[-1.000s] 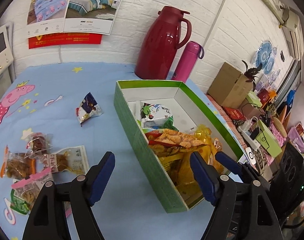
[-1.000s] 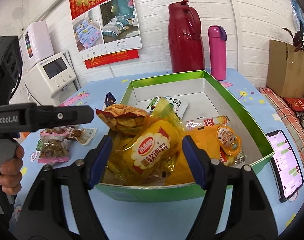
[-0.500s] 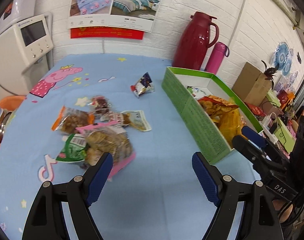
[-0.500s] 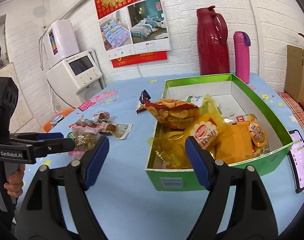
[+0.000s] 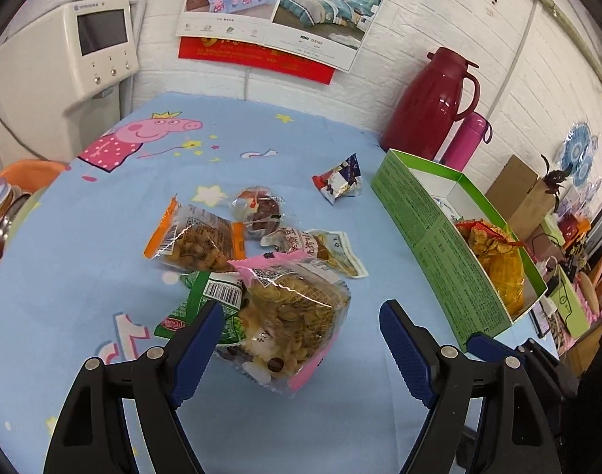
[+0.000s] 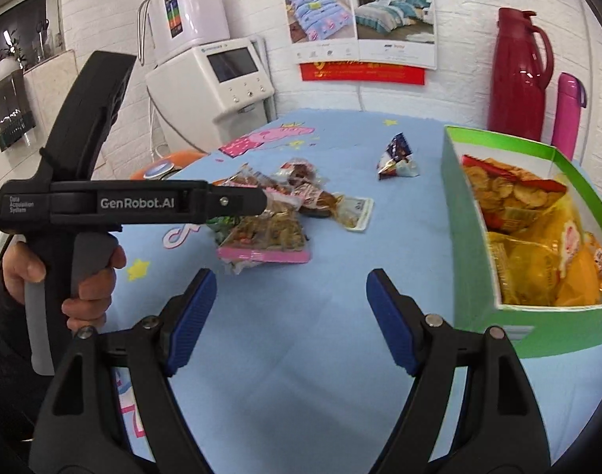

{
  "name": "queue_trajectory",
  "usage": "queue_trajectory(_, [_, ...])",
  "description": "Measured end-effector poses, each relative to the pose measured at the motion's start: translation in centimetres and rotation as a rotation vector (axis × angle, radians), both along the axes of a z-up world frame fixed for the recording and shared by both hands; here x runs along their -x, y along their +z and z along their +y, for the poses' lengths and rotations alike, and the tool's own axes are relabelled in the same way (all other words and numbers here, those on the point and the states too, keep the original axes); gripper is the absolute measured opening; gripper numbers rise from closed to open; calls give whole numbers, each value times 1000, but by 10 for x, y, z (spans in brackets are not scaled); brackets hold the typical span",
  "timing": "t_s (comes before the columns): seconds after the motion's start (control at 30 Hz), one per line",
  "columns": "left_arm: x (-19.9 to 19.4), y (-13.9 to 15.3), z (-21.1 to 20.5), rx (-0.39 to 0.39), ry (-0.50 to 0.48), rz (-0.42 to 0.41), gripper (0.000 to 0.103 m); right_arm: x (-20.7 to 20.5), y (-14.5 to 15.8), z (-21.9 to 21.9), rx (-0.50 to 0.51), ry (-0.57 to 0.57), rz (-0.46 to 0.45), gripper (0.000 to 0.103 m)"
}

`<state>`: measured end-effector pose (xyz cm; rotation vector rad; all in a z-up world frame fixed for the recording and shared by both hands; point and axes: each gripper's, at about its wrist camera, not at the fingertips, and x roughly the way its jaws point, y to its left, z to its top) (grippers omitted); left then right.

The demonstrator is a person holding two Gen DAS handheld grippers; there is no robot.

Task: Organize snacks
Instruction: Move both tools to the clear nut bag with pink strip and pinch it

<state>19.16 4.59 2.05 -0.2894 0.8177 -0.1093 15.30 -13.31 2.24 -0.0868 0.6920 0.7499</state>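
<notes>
With our left gripper (image 5: 301, 331) spread wide over the pink-edged clear bag of brown crisps (image 5: 291, 316) on the blue cloth, we lower squarely, pinching its middle gently, while our right gripper (image 6: 289, 320) hangs open, empty.

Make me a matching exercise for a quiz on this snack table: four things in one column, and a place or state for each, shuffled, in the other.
Things
1. pink-edged snack bag
2. chips bag
3. foil triangle snack
4. left tool

Places or states
A. lying alone on the cloth, between the snack pile and the box
B. open, holding nothing
C. inside the green box
D. nearest the left tool, on top of the pile on the blue tablecloth

Pairs: 1-D, 2-C, 3-A, 4-B
</notes>
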Motion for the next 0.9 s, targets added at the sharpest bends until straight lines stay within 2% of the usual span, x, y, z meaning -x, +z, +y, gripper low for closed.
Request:
queue_trajectory(0.07, [-1, -6, 10, 46, 5, 22, 82, -8, -7, 15, 20, 29, 36, 79])
queue_trajectory(0.3, [-1, -13, 35, 171, 43, 17, 82, -46, -25, 61, 55, 81, 115, 79])
queue_trajectory(0.43, [-5, -15, 30, 145, 35, 6, 81, -59, -31, 67, 26, 73, 142, 79])
queue_trajectory(0.5, [-7, -16, 28, 146, 19, 1, 75, -61, -34, 68, 11, 76, 153, 79])
queue_trajectory(0.7, [-12, -23, 18, 126, -10, -3, 75, -62, -35, 60, -31, 67, 190, 79])
queue_trajectory(0.73, [-13, -26, 16, 128, -18, 4, 73, -63, -36, 59, -33, 61, 200, 77])
queue_trajectory(0.8, [-17, -32, 16, 152, -35, 33, 51, -63, -37, 59, -13, 49, 207, 70])
queue_trajectory(0.87, [-17, -34, 19, 179, -43, 29, 43, -63, -37, 60, 1, 38, 200, 55])
queue_trajectory(0.9, [-16, -34, 20, 173, -35, 28, 42, -63, -38, 59, 5, 32, 203, 50])
